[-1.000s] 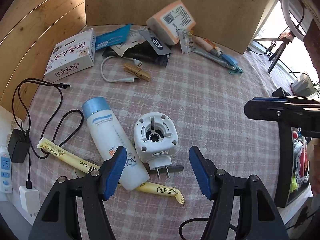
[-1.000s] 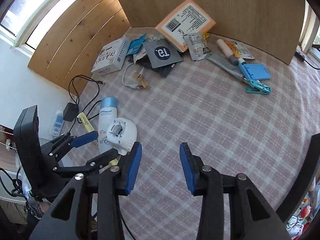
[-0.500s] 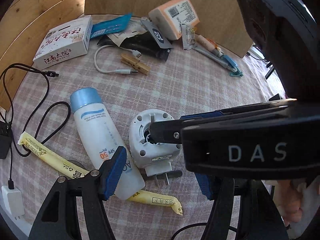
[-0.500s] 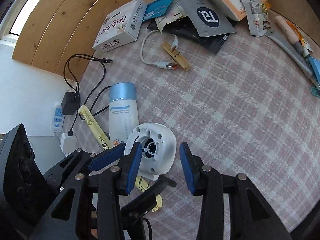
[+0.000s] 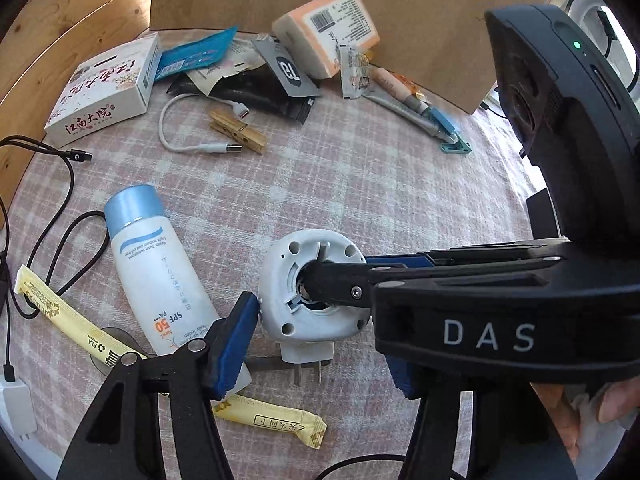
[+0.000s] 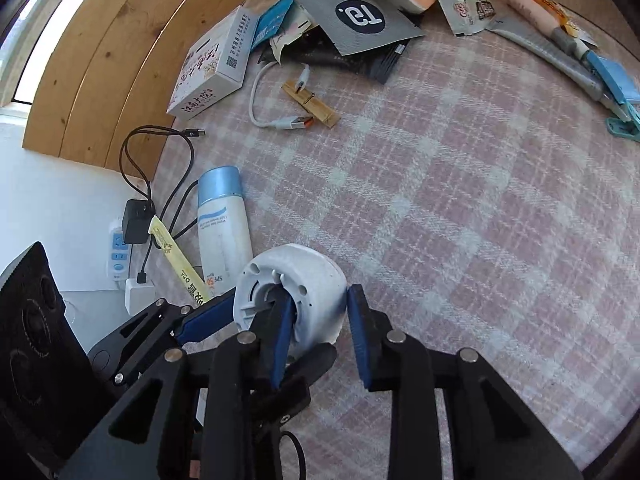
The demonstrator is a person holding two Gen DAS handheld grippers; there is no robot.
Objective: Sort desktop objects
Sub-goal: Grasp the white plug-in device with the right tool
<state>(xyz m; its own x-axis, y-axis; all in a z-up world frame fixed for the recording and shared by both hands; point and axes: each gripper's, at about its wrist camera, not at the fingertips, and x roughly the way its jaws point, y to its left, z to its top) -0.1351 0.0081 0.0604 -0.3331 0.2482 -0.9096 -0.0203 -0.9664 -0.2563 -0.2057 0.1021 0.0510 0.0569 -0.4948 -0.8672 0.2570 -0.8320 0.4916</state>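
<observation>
You have both grippers closing on the white plug-in device (image 6: 294, 292), neither yet clamped; the far clutter (image 5: 280, 72) remains unsorted.

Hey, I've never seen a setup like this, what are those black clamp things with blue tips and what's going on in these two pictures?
They are two hand-held grippers, each carrying a wide-angle camera that looks along its own jaws, so each picture is one gripper's view. Both work over a pink checked tablecloth littered with a sunscreen bottle, a wooden clothespin, cables and packets. The right gripper is closing on a white plug-in device, one finger inside its round opening, the other outside its wall. The left gripper straddles the same device, also closing; nothing looks lifted yet.
</observation>
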